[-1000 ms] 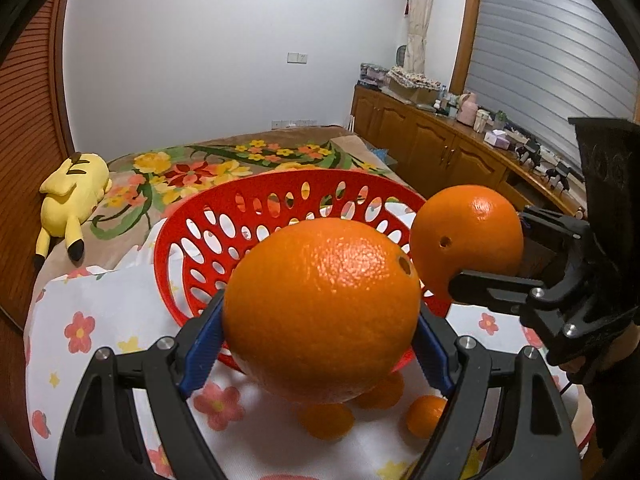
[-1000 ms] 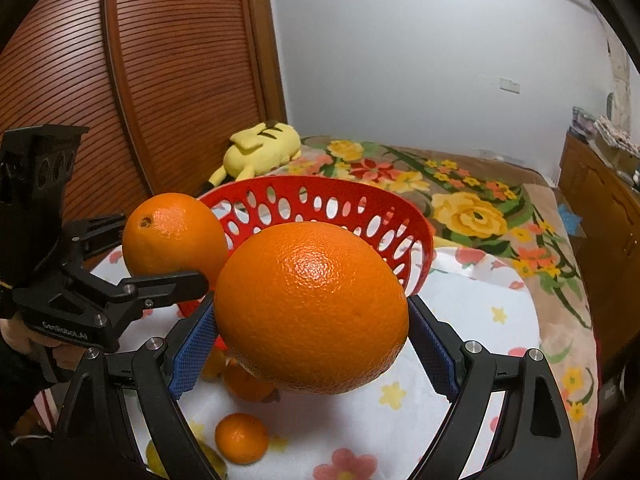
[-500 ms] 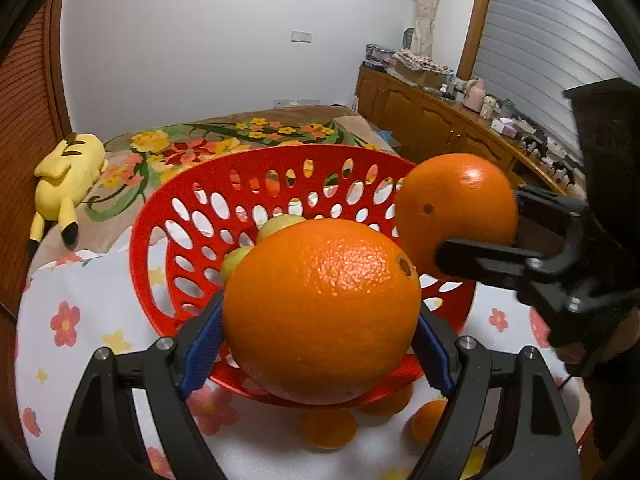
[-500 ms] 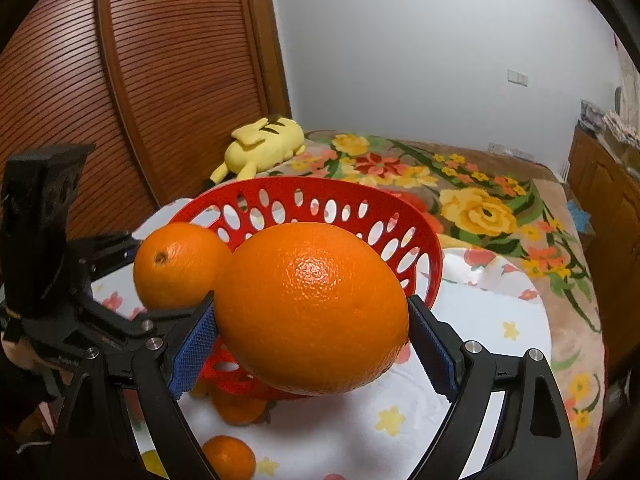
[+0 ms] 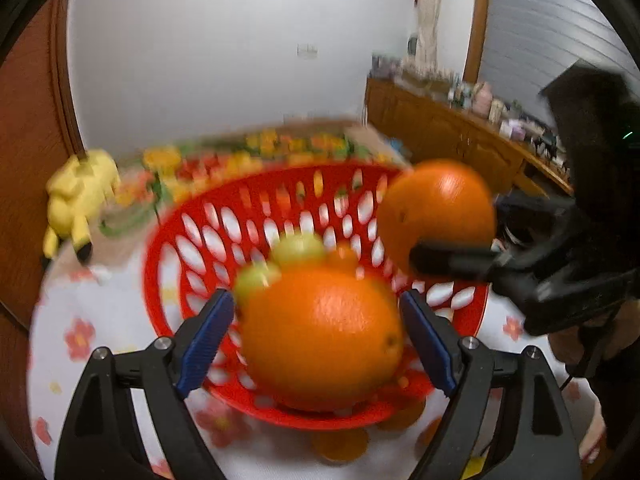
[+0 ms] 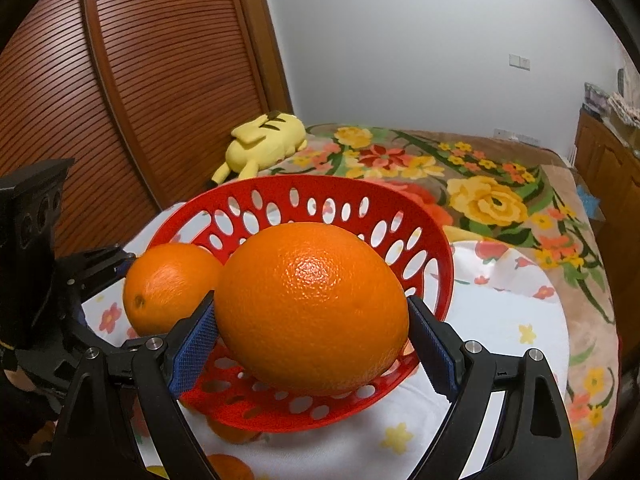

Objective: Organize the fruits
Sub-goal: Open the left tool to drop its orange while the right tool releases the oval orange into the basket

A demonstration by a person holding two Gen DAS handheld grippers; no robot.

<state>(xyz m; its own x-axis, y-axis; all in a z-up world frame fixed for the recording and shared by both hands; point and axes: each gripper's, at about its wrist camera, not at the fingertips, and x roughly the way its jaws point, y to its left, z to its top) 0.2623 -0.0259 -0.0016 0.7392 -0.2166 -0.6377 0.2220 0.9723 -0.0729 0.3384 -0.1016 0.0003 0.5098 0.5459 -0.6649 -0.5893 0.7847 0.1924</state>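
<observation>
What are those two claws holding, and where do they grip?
Right gripper clamps an orange at its sides. Left gripper has opened; its orange looks released.

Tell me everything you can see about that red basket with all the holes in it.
The red basket is a shallow, round bowl that looks like glossy moulded plastic, its wall pierced all round by oval slots. It sits tilted on a white floral cloth, raised on the near side, where small orange fruits lie at its edge. The left wrist view, blurred, shows greenish fruits inside. Two large oranges hang in front of it, one in each gripper; whether either touches it cannot be told.
</observation>
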